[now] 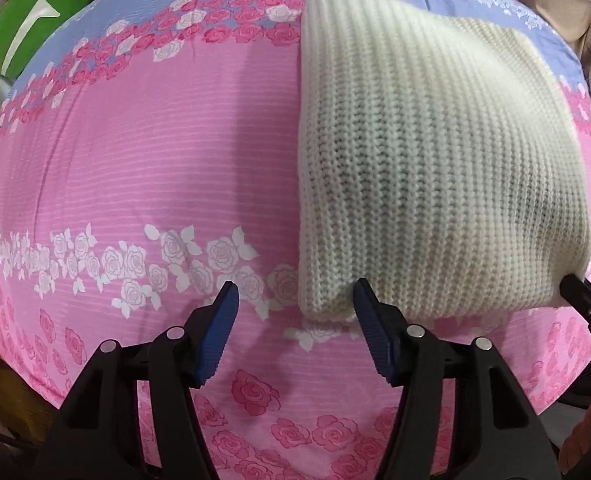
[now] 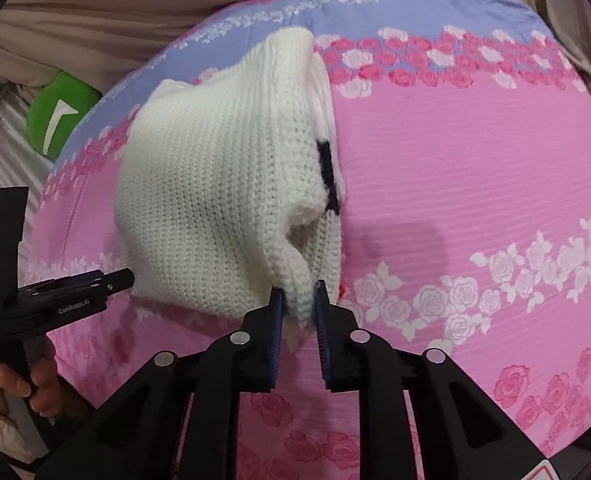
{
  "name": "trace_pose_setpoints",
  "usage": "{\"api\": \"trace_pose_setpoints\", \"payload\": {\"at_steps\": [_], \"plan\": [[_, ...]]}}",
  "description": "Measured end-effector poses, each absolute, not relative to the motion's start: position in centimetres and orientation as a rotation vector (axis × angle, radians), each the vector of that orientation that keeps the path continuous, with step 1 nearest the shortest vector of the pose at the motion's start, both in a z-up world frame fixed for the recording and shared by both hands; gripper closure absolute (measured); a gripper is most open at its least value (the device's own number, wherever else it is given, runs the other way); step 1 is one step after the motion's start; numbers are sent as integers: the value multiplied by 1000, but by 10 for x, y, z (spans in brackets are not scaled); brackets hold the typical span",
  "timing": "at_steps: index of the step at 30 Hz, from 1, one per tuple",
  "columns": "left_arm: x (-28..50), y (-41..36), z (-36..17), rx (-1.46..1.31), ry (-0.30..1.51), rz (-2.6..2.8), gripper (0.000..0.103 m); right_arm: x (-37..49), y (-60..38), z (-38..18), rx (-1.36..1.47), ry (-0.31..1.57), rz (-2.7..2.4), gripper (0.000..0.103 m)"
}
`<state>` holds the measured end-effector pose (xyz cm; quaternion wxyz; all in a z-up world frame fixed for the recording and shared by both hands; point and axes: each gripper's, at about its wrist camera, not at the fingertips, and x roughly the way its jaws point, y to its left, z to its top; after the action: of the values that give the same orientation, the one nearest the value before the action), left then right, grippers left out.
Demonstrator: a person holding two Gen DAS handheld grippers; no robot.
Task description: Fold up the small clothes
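Right tool [image 2: 298,294]: jaws standing narrowly apart, the near corner of the cream knitted garment [image 2: 215,200] sitting between them; whether the pads are pressing on it cannot be told. Left tool [image 1: 295,296]: jaws standing apart, one blue pad touching the garment's near edge, nothing gripped. Garment: lying folded on the pink rose-print bed sheet [image 1: 135,160]. Green cushion [image 1: 35,20]: lying beyond the sheet's far edge.
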<state>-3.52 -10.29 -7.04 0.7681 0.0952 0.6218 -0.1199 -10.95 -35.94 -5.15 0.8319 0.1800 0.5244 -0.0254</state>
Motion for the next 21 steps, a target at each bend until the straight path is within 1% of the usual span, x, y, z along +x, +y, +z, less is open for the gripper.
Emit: {"api": "trace_pose_setpoints", "payload": {"at_steps": [3,6,7,9,12,13,15,17,19,21], "plan": [[-38,-101,-41,169,1291,-274,46,-112,-356,-29,327,1053,-86,83],[-31,-100,-18,141,1234,-273,46,-102,-344,-10,249,990,-61,85],[-26,-104,-11,137,1216,-273,46,-95,-338,-7,217,978,-43,87],[-15,-112,-8,145,1196,-270,46,-79,-329,-11,159,972,-40,88],[-2,-120,-19,177,1182,-258,46,-53,-328,-41,132,1031,-83,89],[3,-125,-28,202,1190,-246,46,-45,-332,-58,134,1077,-103,95],[10,-131,-50,233,1222,-242,43,-41,-336,-71,153,1106,-92,97],[11,-132,-55,246,1220,-233,43,-43,-336,-57,173,1098,-91,97],[12,-133,-55,248,1217,-231,43,-49,-340,-36,238,1050,-89,96],[13,-133,-56,243,1221,-230,41,-48,-343,-32,248,1028,-109,96]]}}
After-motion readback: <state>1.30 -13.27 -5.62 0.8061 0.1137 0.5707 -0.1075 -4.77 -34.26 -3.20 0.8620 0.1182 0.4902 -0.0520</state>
